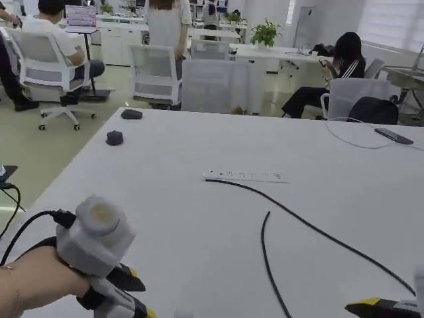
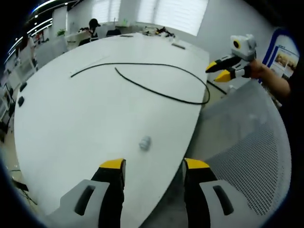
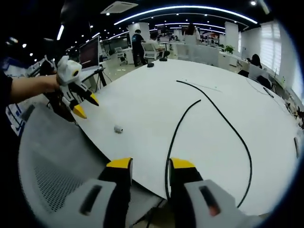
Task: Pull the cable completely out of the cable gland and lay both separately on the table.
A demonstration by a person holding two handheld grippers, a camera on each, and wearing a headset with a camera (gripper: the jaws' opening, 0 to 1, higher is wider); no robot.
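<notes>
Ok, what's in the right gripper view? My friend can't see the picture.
A thin black cable loops across a white table, with a small grey cable gland lying apart from it near the edge. The right tongs are open and empty at the bottom; the left tongs hover open at left.

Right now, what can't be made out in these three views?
cable gland: too small and blurred in both gripper views; its parts are unreadable.
cable: head view's bottom edge cuts off its loop.
right gripper: head view's bottom edge cuts off most of its fingers.
power strip: blurred in head view; sockets unreadable.
</notes>
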